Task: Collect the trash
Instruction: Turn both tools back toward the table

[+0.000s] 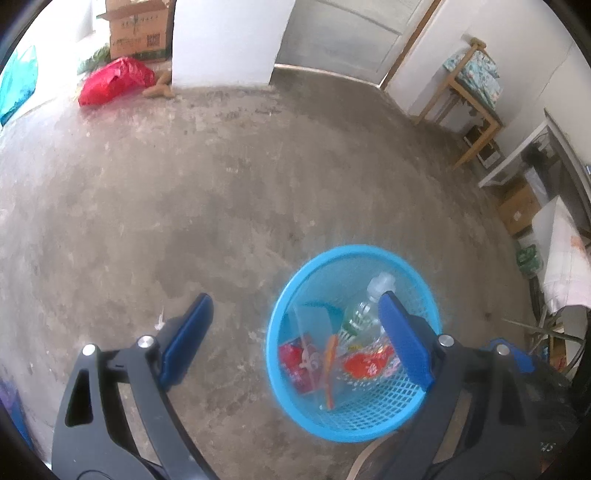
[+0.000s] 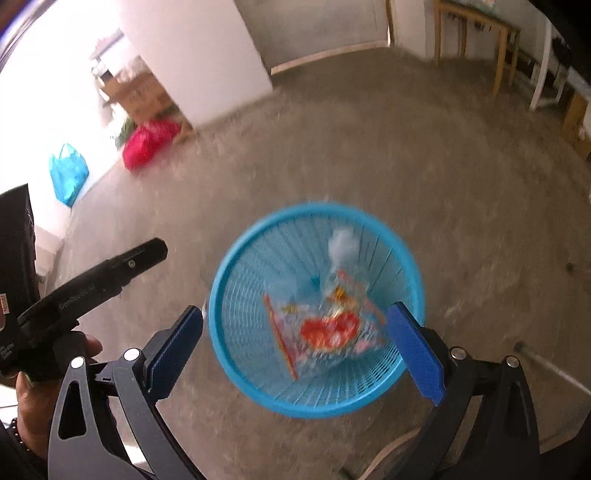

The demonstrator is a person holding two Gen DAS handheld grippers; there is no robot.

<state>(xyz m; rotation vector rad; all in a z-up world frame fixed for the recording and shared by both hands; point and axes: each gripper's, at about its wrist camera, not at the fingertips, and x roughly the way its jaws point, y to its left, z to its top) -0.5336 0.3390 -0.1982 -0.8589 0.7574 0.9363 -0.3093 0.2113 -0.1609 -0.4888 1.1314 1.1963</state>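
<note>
A blue mesh waste basket stands on the concrete floor; it also shows in the right wrist view. Inside lie a clear plastic bottle, a red-and-clear wrapper, a red packet and an orange strip. The right wrist view shows the wrapper on top, blurred. My left gripper is open and empty above the basket's left side. My right gripper is open and empty, directly above the basket. The left gripper's black body shows at the left of the right wrist view.
A red plastic bag and a cardboard box lie by the far white wall. A blue bag sits at the left. A wooden table, a white shelf and boxes line the right side.
</note>
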